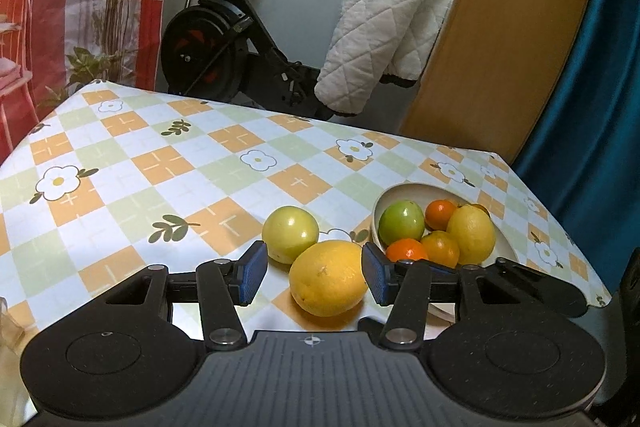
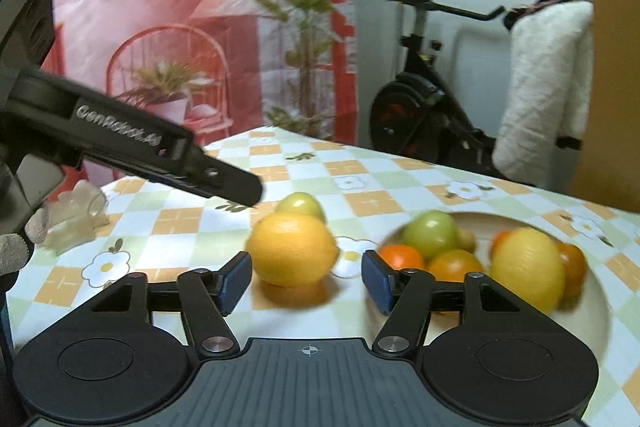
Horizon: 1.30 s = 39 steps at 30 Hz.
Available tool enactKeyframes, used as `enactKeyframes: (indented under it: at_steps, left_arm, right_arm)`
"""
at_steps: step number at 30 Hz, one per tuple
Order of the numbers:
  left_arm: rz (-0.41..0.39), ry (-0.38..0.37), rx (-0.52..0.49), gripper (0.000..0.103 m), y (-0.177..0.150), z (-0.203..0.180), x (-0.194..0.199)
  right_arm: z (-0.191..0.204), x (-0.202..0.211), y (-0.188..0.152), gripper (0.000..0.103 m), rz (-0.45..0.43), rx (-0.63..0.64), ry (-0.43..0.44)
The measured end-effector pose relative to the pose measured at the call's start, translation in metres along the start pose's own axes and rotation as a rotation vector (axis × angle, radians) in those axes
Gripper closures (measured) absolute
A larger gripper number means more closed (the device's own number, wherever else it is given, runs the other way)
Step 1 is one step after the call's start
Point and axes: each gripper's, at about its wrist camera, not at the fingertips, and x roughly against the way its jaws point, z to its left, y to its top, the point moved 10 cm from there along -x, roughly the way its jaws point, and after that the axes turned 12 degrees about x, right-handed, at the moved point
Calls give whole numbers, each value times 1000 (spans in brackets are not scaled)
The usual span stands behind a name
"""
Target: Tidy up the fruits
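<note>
Clearly, the only writing I could read was "GenRobot.AI" in pale letters along the black body of the left gripper (image 2: 224,183), seen from my right wrist camera as it reached in from the left over the table (image 1: 120,163).

Next, the containers. A shallow cream bowl (image 1: 404,189) sat on the right part of the checked, flower-printed tablecloth. In it I counted a green apple (image 1: 401,221), a yellow lemon (image 1: 472,234) and several small oranges (image 1: 406,250) packed around them; exactly how many oranges I could not tell, since some were half hidden. A clear, ruffled glass dish (image 2: 76,211) stood at the table's left edge, and I could not see what it held.

Outside the bowl, just left of it, two fruits lay on the cloth: a large yellow-orange lemon (image 1: 328,279) with a dimpled, glossy skin, and touching it from behind a pale yellow-green apple (image 1: 290,233) with a bright highlight.

On my left wrist view the blue pads (image 1: 253,277) stood partly apart with the large lemon between them, a visible gap on the left side; on the right side the pad looked close to the skin, yet I could not tell whether it touched. The right gripper (image 2: 306,281) also had its jaws partly apart, with nothing gripped, the same lemon lying just ahead of the fingertips and slightly blurred.
</note>
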Motion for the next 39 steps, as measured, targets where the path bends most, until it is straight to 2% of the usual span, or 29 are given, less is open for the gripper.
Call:
enactKeyframes:
  at_steps: [4,11,18,27,30,39]
  left_arm:
    - [5,-5,1,48,0,1,-3]
    - [30,-17,-12,48,-4,-2,-12]
    - [64,-16,-1,48,-5,0,-29]
    - [118,-73,73,43,-8,-1,-47]
    - [138,-69,54,43,-13,-5,-52]
    - [121,-85,45,46,-20,-9,-40]
  right_arm:
    - [6,-14,2,32,19,33,-1]
    - [9,-33,9,26,30,54,2]
    - [5,-39,8,25,44,27,15]
    - [2,-43,2,26,77,5,36]
    - [2,-46,1,26,93,-5,42]
    - [-2,-50,-1,33,110,-32,48]
